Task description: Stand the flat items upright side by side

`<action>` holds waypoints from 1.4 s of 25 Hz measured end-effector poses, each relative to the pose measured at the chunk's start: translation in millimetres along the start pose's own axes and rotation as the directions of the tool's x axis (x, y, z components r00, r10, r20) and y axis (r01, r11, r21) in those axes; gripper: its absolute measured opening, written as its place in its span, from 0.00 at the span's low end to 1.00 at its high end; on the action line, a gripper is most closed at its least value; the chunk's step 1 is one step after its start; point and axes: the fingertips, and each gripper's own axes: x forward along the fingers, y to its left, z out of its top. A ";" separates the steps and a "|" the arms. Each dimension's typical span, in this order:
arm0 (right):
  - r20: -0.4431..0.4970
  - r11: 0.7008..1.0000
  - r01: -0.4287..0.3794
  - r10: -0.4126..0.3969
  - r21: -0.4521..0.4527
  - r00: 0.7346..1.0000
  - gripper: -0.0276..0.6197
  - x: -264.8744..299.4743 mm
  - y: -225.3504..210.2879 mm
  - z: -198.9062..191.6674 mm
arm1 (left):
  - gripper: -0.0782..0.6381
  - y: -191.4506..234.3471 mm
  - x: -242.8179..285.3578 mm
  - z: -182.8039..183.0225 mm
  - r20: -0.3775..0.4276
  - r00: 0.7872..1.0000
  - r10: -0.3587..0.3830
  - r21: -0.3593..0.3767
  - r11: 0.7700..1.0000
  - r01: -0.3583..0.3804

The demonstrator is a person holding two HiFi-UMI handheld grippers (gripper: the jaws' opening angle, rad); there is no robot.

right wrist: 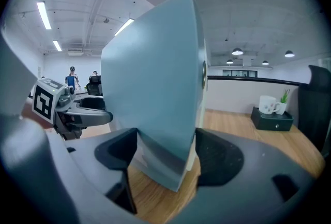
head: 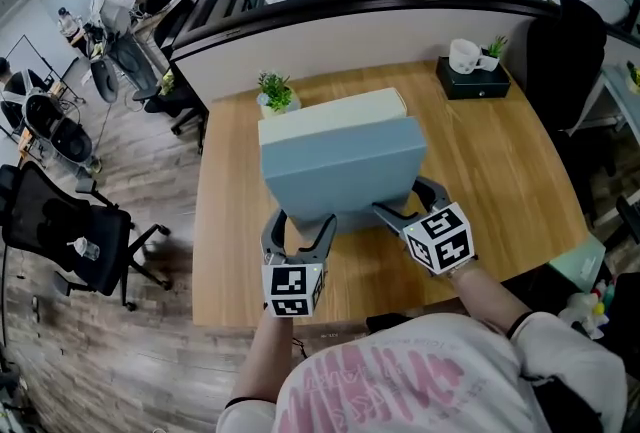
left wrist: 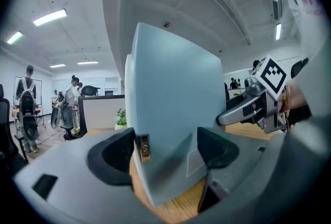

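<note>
A large blue flat box (head: pixel 340 171) stands upright on the wooden table (head: pixel 500 181), leaning slightly toward me. Right behind it stands a cream flat box (head: pixel 335 113), face to face with it. My left gripper (head: pixel 300 233) grips the blue box's lower left corner, and my right gripper (head: pixel 400 206) grips its lower right corner. In the left gripper view the blue box (left wrist: pixel 176 104) fills the gap of the left gripper (left wrist: pixel 168 153), beside a small gold clasp (left wrist: pixel 144 147). In the right gripper view both pads of the right gripper (right wrist: pixel 165 153) press the blue box (right wrist: pixel 150 78).
A small potted plant (head: pixel 276 96) stands at the table's far left. At the far right is a dark box (head: pixel 472 78) with a white mug (head: pixel 465 54) on it. Office chairs (head: pixel 60 221) stand on the floor to the left. A partition wall (head: pixel 380 36) runs behind the table.
</note>
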 end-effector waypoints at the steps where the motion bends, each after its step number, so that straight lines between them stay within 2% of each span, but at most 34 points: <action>1: -0.005 1.000 0.001 -0.001 0.002 1.000 0.59 0.2 -1.2 -1.8 | 0.65 -0.8 0.8 -0.6 -0.002 1.000 -0.003 -0.001 1.000 0.003; 16: -0.037 1.000 -0.017 0.016 -0.017 0.999 0.59 9.5 -2.8 -8.2 | 0.63 1.5 2.1 -16.8 -0.043 0.999 0.023 -0.025 0.999 -0.024; 24: -0.053 0.999 -0.046 0.045 -0.026 0.998 0.59 13.8 -3.9 -5.8 | 0.61 6.8 2.7 -18.1 -0.052 0.997 0.055 -0.018 0.998 -0.056; 35: -0.066 0.998 -0.045 0.042 -0.036 0.997 0.60 10.9 -4.7 -6.0 | 0.60 6.0 1.5 -17.8 -0.060 0.997 0.057 -0.017 0.998 -0.058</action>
